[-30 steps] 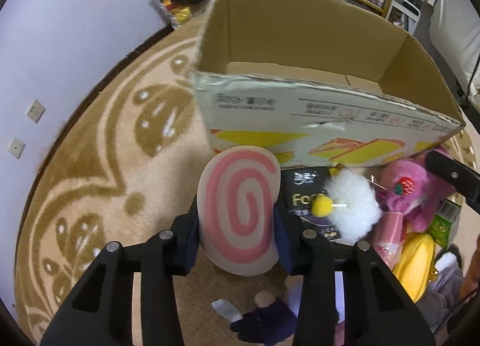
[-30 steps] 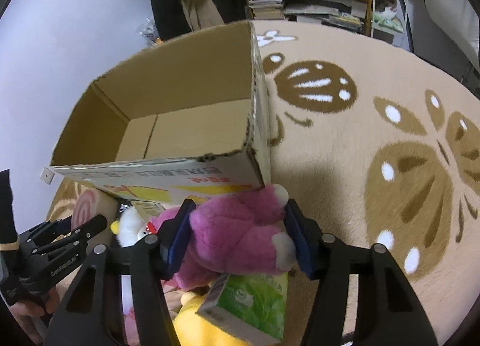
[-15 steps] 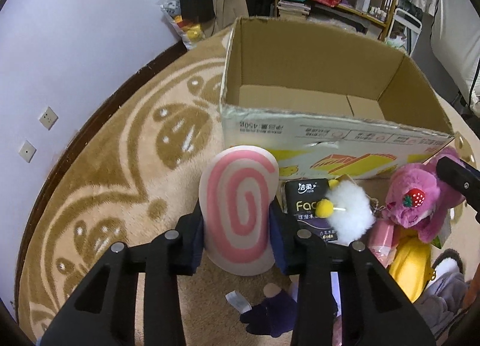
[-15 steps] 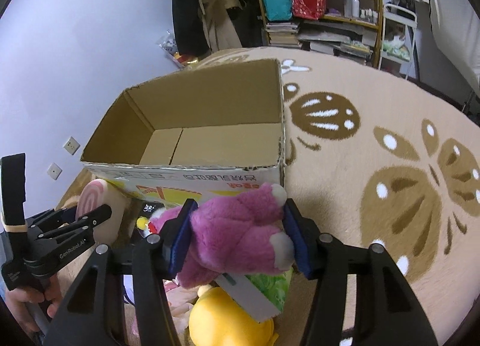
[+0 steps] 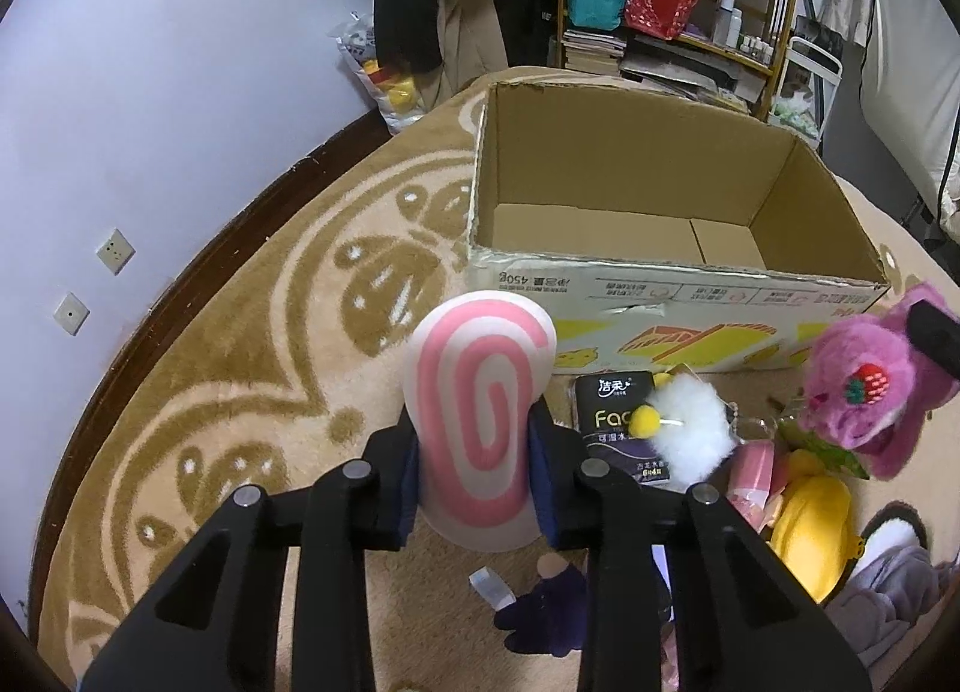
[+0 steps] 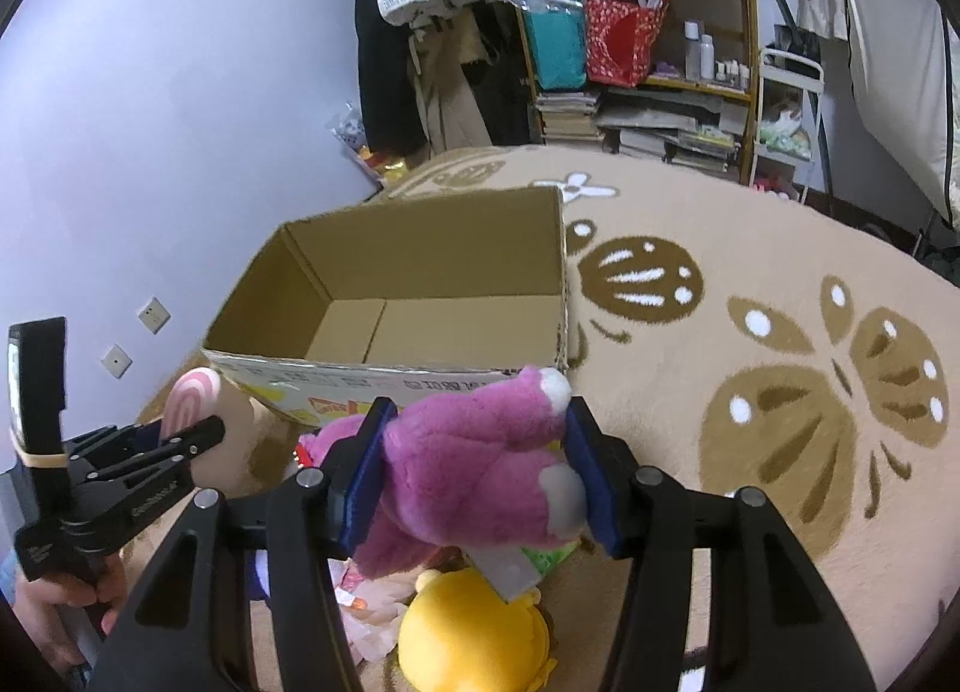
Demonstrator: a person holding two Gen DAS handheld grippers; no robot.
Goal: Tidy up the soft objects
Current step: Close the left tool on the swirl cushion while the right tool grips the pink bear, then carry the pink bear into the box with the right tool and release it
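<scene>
My left gripper [image 5: 474,452] is shut on a pink-and-white swirl roll cushion [image 5: 480,404] and holds it up in front of the open cardboard box [image 5: 660,284]. My right gripper [image 6: 474,470] is shut on a magenta plush bear [image 6: 474,452] and holds it above the pile, near the box's [image 6: 420,296] front right corner. The bear also shows at the right of the left wrist view [image 5: 864,392]. The box's inside looks bare. The left gripper and cushion show at the left of the right wrist view [image 6: 192,398].
On the carpet [image 6: 750,332] before the box lie a black tissue pack [image 5: 618,422], a white fluffy ball [image 5: 690,434], a yellow plush [image 6: 474,632], a green packet and a dark purple toy [image 5: 546,608]. Shelves [image 6: 660,32] and hanging clothes stand behind.
Both grippers have risen and drawn back with their toys. The box now looks lower and further away, with more of its inside showing.
</scene>
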